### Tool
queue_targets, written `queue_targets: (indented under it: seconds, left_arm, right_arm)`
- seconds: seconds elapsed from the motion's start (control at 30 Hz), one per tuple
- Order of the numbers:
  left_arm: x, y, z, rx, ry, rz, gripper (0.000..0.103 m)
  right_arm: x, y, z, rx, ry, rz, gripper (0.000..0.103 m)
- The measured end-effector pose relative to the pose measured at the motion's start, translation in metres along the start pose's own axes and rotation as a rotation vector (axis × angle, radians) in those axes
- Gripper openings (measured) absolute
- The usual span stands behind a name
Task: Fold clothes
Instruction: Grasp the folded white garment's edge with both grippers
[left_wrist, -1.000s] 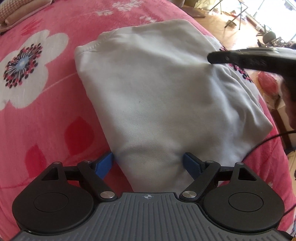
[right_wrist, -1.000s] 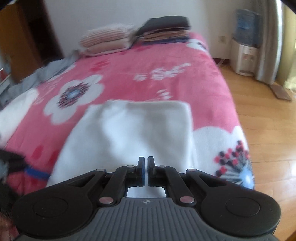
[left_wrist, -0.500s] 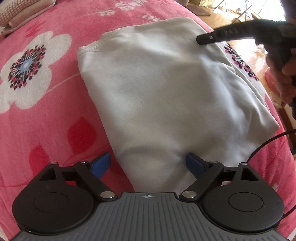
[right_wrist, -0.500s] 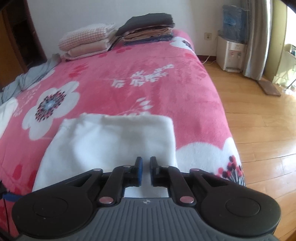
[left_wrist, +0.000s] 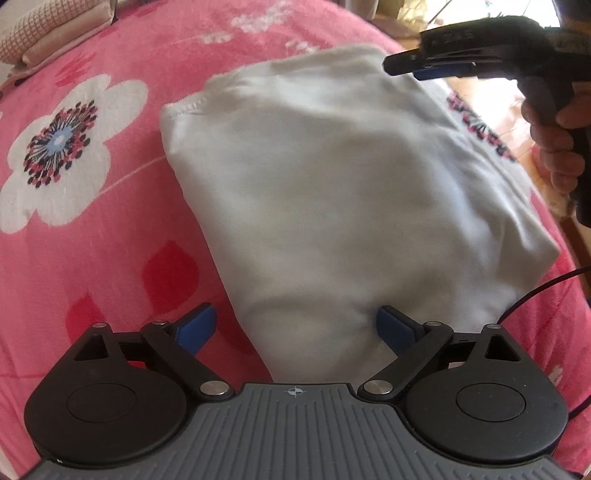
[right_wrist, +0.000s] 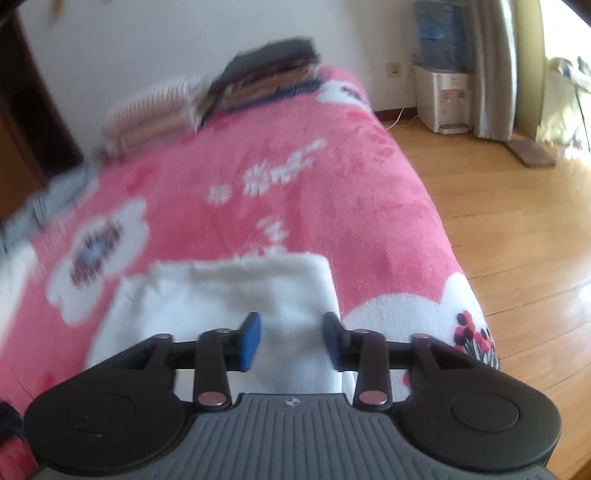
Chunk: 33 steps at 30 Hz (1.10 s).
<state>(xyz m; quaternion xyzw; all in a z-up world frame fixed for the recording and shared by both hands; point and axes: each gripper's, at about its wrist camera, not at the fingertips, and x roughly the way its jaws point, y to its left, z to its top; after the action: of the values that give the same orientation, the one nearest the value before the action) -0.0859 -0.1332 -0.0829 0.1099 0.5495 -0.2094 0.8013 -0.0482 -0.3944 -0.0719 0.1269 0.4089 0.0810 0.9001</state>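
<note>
White garment (left_wrist: 332, 192) lies folded on pink blanket (left_wrist: 92, 258) (both tongs parted, empty), stacked clothes (right_wrist: 266, 85) beyond.

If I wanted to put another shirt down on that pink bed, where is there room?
The pink blanket lies bare between the folded white garment and the stacked clothes at the far end. It is also bare around the big white flower print beside the garment. The near edge is crowded by both open grippers, left and right.
</note>
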Motion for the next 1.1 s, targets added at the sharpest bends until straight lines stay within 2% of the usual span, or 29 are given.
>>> queue_targets:
  seconds: [0.07, 0.1, 0.13, 0.2, 0.3, 0.4, 0.47, 0.57, 0.73, 0.83, 0.87, 1.0, 1.07, 1.1]
  left_arm:
    - [-0.004, 0.011, -0.004, -0.028, -0.050, -0.038, 0.095]
    - [-0.005, 0.018, -0.005, -0.047, -0.078, -0.055, 0.095]
    - [-0.005, 0.025, -0.005, -0.067, -0.106, -0.067, 0.095]
    - [-0.003, 0.040, -0.006, -0.112, -0.154, -0.086, 0.095]
    - [0.005, 0.061, -0.001, -0.184, -0.179, -0.115, 0.093]
    - [0.015, 0.072, 0.005, -0.210, -0.196, -0.180, 0.080]
    - [0.022, 0.079, 0.010, -0.228, -0.207, -0.223, 0.071]
    - [0.032, 0.090, 0.016, -0.254, -0.223, -0.287, 0.059]
    - [0.054, 0.100, 0.037, -0.299, -0.230, -0.359, 0.056]
    - [0.059, 0.105, 0.036, -0.345, -0.237, -0.398, 0.055]
    - [0.058, 0.108, 0.033, -0.357, -0.240, -0.412, 0.052]
    - [0.057, 0.119, 0.021, -0.385, -0.235, -0.474, 0.045]
    - [0.062, 0.119, 0.026, -0.386, -0.228, -0.473, 0.044]
    - [0.064, 0.119, 0.031, -0.396, -0.225, -0.469, 0.045]
  right_arm:
    - [-0.011, -0.015, -0.002, 0.071, -0.025, 0.039, 0.052]
    - [-0.015, -0.023, -0.003, 0.108, -0.031, 0.056, 0.063]
    - [-0.019, -0.033, -0.006, 0.146, -0.030, 0.080, 0.067]
    - [-0.025, -0.050, -0.010, 0.207, -0.019, 0.128, 0.067]
    - [-0.025, -0.073, -0.021, 0.281, 0.024, 0.199, 0.068]
    - [-0.018, -0.088, -0.031, 0.320, 0.093, 0.267, 0.068]
    - [-0.008, -0.089, -0.034, 0.303, 0.154, 0.302, 0.068]
    - [0.005, -0.087, -0.029, 0.262, 0.169, 0.346, 0.070]
    - [0.039, -0.088, -0.008, 0.266, 0.178, 0.459, 0.071]
    - [0.056, -0.091, -0.001, 0.287, 0.185, 0.525, 0.071]
    - [0.060, -0.092, 0.001, 0.292, 0.189, 0.546, 0.071]
    - [0.051, -0.096, -0.008, 0.236, 0.229, 0.618, 0.068]
    - [0.054, -0.096, -0.009, 0.227, 0.246, 0.641, 0.067]
    - [0.059, -0.096, -0.007, 0.235, 0.250, 0.648, 0.062]
